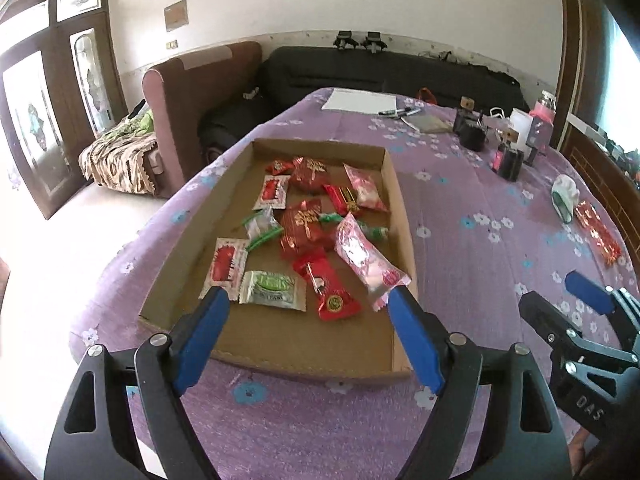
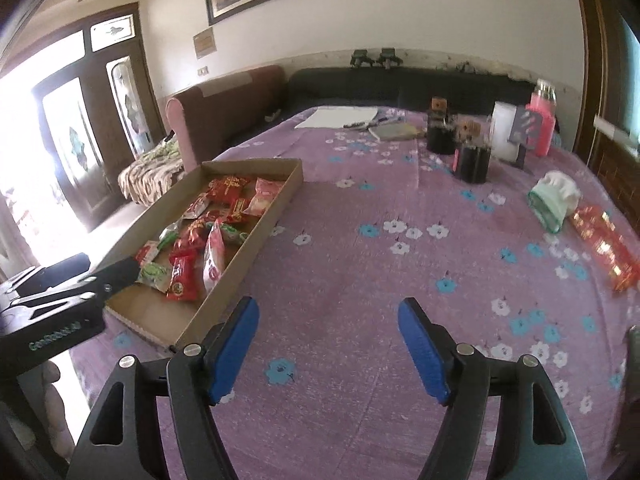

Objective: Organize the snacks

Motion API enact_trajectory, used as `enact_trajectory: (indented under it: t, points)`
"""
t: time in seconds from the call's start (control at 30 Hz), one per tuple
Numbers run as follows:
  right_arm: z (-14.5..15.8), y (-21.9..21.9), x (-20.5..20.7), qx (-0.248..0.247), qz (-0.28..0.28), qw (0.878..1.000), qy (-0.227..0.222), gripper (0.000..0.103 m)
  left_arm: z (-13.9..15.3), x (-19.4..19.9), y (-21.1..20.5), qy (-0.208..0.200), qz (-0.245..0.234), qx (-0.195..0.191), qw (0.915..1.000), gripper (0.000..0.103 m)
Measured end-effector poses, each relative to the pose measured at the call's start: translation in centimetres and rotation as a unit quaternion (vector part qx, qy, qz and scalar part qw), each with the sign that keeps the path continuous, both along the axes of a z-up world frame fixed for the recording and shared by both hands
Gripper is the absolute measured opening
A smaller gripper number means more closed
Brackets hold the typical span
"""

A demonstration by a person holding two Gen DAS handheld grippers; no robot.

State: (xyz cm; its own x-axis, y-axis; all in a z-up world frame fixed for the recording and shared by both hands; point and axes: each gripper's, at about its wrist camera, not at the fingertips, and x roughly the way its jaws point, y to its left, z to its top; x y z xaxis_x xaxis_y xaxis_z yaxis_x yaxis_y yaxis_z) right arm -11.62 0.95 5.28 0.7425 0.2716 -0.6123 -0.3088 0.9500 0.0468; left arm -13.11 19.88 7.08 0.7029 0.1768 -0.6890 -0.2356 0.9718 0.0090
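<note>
My left hand-held gripper [image 1: 308, 300] hangs wide open and empty over the near end of the cardboard tray [image 1: 280, 354], fingertips straddling the closest wrappers. My right hand-held gripper [image 2: 326, 312] is spread just as wide, nothing in it, over bare purple cloth on the desk [image 2: 360, 280], just beside the tray's right wall.

Right under my left fingers: a green packet [image 1: 273, 291], a red bar [image 1: 328, 290], and a pink-and-white pouch [image 1: 366, 258] leaning up against the tray wall. These wrappers look thin and glossy and they overlap, so I reckon a careless close could pinch two at once, or squeeze one out sideways. That pouch sits high on the rim; a nudge might tip it out onto the cloth.

Further in, the pile thickens: red gold-lettered bags [image 1: 302, 226], a white-and-red sachet [image 1: 228, 264]. Digging there risks scattering the lot. The tray itself looks light, so pushing down on one end could slide it toward the desk edge on my left.

Out to the far right, one long red-and-gold packet [image 2: 604, 248] lies apart from the rest, beside a crumpled white-and-green thing [image 2: 554, 200]. Easy to forget that straggler, and it sits close to the desk's edge. Beyond stand dark cylinders [image 2: 472, 160] and a pink bottle [image 2: 542, 120]; a wide swing could topple them.
</note>
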Motion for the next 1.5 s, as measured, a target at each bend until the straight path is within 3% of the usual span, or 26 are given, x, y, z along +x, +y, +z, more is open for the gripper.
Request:
enact_trajectory:
  t: [0.4,0.87,1.5]
  points:
    - [-0.1,2.5,-0.8,-0.036,0.025,0.999,-0.013,0.080,-0.6,0.0,1.0,0.008,0.005,-0.016,0.9998,0.083]
    - [-0.9,3.4,-0.7,-0.045,0.028,0.999,-0.001,0.080,-0.9,-0.3,1.7,0.009,0.006,-0.024,0.9997,0.083]
    - [-1.1,2.7,-1.0,-0.046,0.014,0.999,0.004,0.081,-0.6,-0.8,0.7,0.005,0.005,0.001,1.0000,0.083]
